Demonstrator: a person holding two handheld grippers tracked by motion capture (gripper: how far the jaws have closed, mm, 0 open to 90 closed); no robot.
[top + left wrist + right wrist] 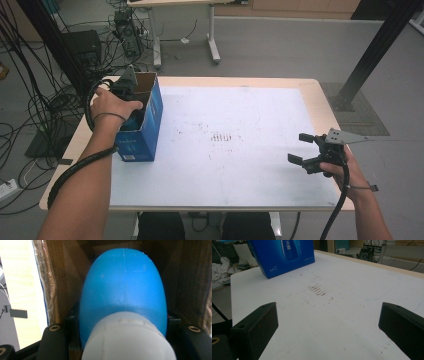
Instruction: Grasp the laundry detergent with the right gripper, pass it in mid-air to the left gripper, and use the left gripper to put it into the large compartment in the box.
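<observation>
The high view looks forward and down on the whole table (pixel 225 150) from above. The left gripper view sits very near, inside the blue box (pixel 142 122). The right gripper view looks low across the table (pixel 342 305) towards the same box (pixel 284 255).

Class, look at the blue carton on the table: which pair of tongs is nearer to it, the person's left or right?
Left. The left tongs reach inside the blue carton; the right tongs hover open far across the table.
</observation>
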